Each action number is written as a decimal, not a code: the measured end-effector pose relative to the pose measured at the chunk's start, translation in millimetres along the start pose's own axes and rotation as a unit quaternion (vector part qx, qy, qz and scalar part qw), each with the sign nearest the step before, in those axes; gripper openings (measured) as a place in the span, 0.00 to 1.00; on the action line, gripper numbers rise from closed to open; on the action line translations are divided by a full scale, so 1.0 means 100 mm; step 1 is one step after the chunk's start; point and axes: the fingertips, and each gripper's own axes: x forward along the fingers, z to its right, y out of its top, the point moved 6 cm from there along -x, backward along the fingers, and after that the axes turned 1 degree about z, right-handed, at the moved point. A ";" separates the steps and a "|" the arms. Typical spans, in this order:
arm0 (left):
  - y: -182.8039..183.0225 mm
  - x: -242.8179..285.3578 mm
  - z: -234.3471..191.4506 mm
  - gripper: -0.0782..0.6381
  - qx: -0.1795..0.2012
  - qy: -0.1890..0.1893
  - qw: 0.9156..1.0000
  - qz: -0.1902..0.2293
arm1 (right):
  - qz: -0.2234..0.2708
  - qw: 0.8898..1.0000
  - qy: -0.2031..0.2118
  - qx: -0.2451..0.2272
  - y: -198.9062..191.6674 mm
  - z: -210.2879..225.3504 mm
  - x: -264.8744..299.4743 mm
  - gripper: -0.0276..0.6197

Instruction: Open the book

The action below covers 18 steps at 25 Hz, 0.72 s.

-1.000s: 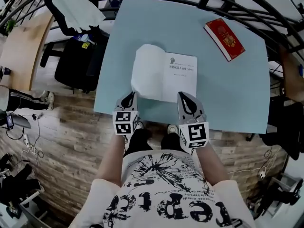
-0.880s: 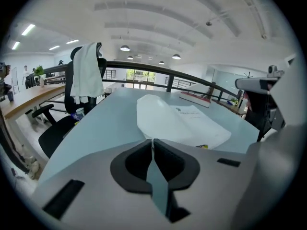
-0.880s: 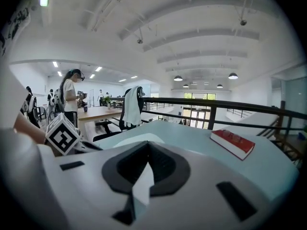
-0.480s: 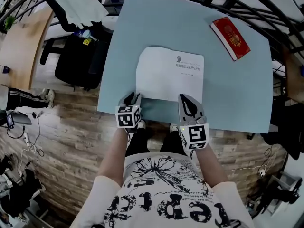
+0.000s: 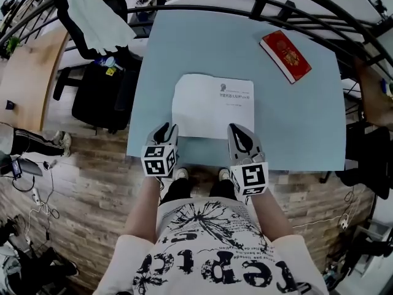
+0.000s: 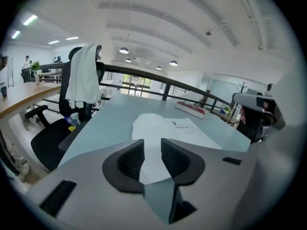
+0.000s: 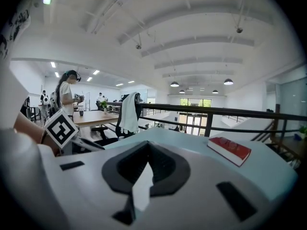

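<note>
head view: book (image 5: pixel 212 106) lies open, long axis left-right; left gripper (image 5: pixel 164 129) jaws just opening, empty; right gripper (image 5: pixel 238 131) jaws seemingly together.

A white short-sleeved cotton T-shirt (image 5: pixel 209 251) is worn, printed in black with a splatter graphic above large gothic lettering. Black shorts (image 5: pixel 184 186) and light-coloured shoes (image 5: pixel 182 174) are seen below it. The light grey plastic left gripper (image 5: pixel 165 129) and right gripper (image 5: pixel 237 129) are each fitted with black ribbed pads (image 6: pixel 130 160) and a white cube (image 5: pixel 250 178) marked with black square patterns.
</note>
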 end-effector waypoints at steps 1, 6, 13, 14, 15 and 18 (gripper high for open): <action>0.11 -0.03 0.05 0.27 0.008 -0.005 1.000 0.015 | 0.006 1.000 0.001 -0.002 0.04 0.01 -0.02 0.06; 0.63 -0.25 0.36 0.18 0.056 -0.030 0.994 0.087 | 0.038 0.999 -0.004 -0.008 0.29 0.10 -0.16 0.06; 1.21 -0.53 0.86 0.14 0.123 -0.070 0.976 0.168 | 0.083 0.996 -0.024 -0.006 0.55 0.34 -0.35 0.06; 1.27 -0.57 0.92 0.14 0.120 -0.079 0.974 0.178 | 0.087 0.996 -0.028 -0.008 0.57 0.37 -0.38 0.06; 1.32 -0.61 1.00 0.14 0.117 -0.089 0.971 0.188 | 0.089 0.995 -0.033 -0.010 0.59 0.41 -0.41 0.06; 1.45 -0.69 1.22 0.14 0.129 -0.116 0.962 0.209 | 0.097 0.994 -0.042 -0.013 0.63 0.51 -0.50 0.06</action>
